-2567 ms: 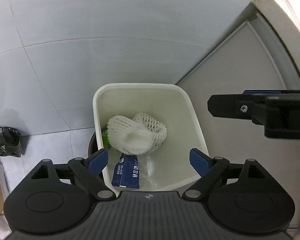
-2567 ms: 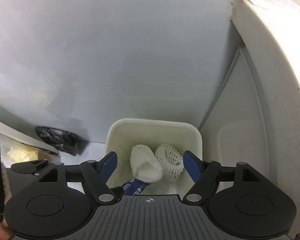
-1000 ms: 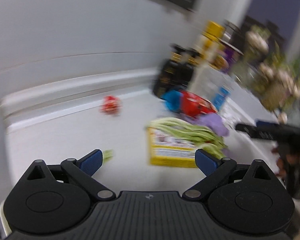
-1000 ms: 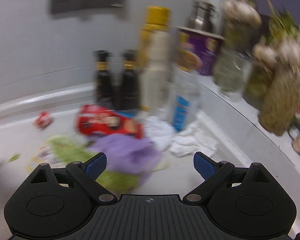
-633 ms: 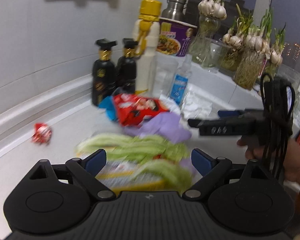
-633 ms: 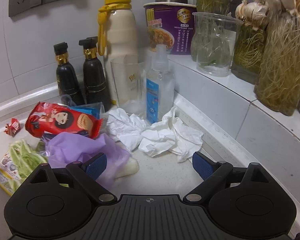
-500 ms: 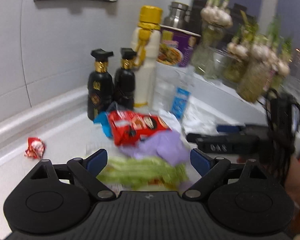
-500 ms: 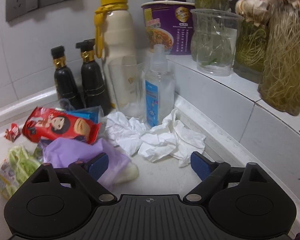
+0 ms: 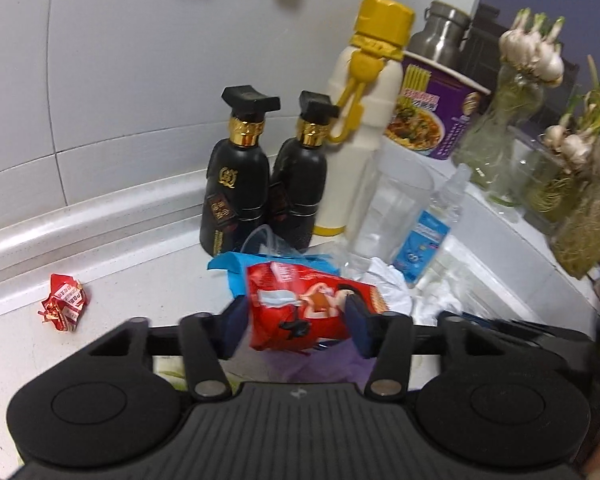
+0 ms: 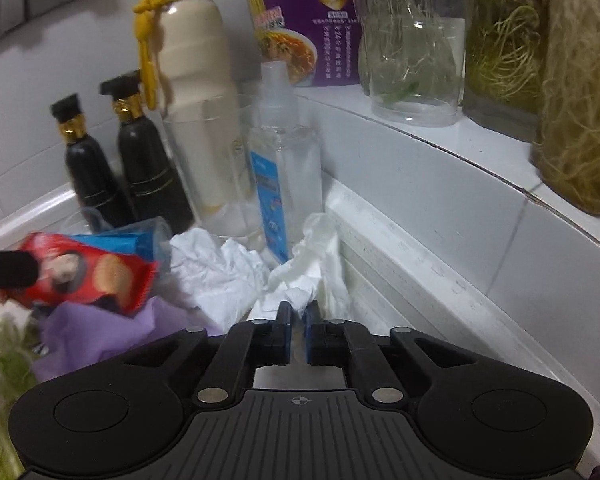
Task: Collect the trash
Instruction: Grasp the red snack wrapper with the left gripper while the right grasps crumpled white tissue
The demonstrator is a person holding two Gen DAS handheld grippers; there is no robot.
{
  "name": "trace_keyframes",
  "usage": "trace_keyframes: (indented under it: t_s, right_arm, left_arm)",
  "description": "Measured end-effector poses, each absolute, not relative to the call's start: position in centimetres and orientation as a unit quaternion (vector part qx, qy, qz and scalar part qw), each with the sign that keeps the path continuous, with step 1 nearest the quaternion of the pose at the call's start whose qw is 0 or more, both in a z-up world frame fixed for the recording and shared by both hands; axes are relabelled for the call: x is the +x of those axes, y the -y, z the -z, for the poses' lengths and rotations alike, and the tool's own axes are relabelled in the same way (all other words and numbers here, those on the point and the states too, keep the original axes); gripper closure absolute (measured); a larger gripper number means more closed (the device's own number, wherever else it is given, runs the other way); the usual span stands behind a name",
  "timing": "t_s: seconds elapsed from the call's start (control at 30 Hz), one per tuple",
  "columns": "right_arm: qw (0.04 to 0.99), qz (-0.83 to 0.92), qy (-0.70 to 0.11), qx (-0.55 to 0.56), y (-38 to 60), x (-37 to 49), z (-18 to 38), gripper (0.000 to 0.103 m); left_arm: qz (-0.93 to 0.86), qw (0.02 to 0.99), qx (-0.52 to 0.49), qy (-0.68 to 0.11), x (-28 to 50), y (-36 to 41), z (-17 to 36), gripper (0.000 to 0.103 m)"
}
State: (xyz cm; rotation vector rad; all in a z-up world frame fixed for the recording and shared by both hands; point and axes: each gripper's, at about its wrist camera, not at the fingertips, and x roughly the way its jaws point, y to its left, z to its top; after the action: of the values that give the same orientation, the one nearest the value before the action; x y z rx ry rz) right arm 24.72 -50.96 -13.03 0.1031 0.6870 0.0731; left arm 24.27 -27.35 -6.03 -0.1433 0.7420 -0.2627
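Left gripper [image 9: 296,326], jaws just closing, clamps red crinkled snack packet [image 9: 304,308]; right gripper [image 10: 296,334] pinches crumpled white tissue [image 10: 300,280]; label writing is illegible.

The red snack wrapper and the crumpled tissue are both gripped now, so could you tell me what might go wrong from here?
The left gripper pinches the red snack wrapper; it could slip out. The right gripper nips only a corner of the crumpled tissue, which may tear. The clear bottle stands close and could topple.
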Motion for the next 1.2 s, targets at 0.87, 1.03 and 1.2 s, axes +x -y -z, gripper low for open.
trace_keyframes:
  t_s: [0.87, 1.03, 1.2]
  right_arm:
    - [0.905, -0.067, -0.419, -0.031, 54.3, 16.5, 11.8, 0.101]
    - [0.914, -0.087, -0.396, -0.030, 54.3, 17.8, 12.3, 0.101]
    - [0.920, -0.111, -0.374, -0.032, 53.6, 19.8, 12.7, 0.101]
  left_arm:
    - [0.135, 0.927, -0.046, -0.346, 22.9, 28.4, 5.9, 0.084]
    - [0.138, 0.929, -0.046, -0.342, 23.0, 28.3, 5.8, 0.087]
    - [0.135, 0.932, -0.054, -0.331, 23.0, 27.8, 5.4, 0.090]
